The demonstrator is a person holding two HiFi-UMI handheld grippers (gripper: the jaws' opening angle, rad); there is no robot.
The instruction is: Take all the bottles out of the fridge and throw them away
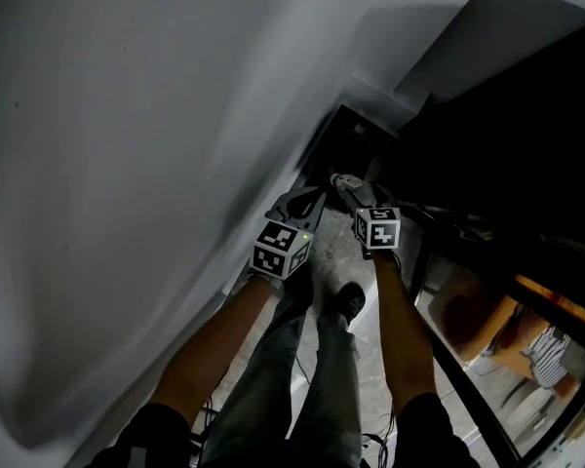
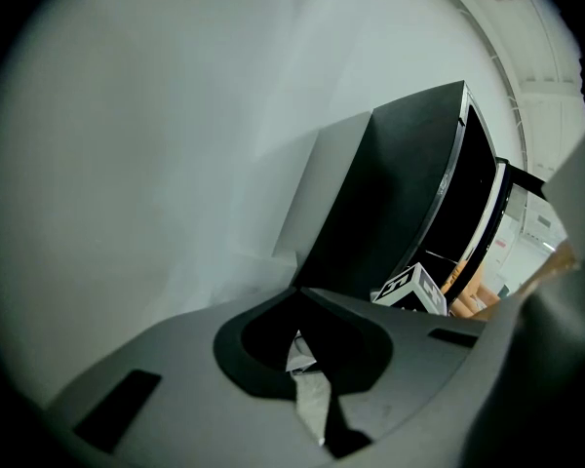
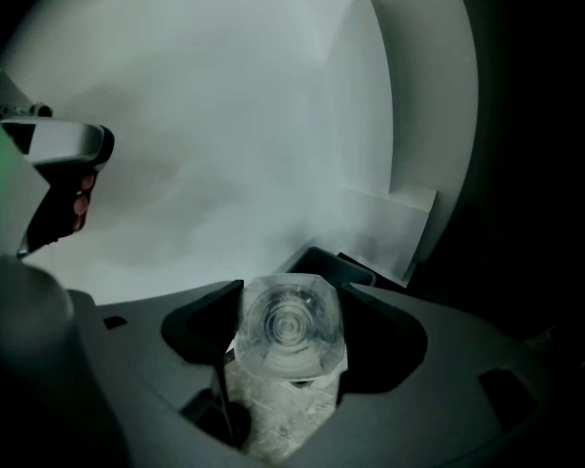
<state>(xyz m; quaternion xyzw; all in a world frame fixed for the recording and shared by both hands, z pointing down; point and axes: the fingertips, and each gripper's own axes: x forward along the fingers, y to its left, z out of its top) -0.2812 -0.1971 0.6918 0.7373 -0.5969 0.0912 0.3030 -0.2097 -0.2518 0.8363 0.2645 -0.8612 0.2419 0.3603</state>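
We see our left claw [image 2: 297, 298] in matt grey, and its marker cube [image 1: 281, 249] patterned in black-and-white squares with a small green light. The right claw [image 3: 291, 295] is the same grey, its own marker cube [image 1: 377, 228] likewise black and white. The bottle [image 3: 291, 328] is clear and colourless, with concentric rings on the end facing us. The fridge [image 2: 409, 193] is black, the wall [image 1: 127, 115] pale grey-white, the floor [image 1: 359, 261] light speckled grey, the trousers [image 1: 273, 378] grey, the shoe [image 1: 347, 300] black.
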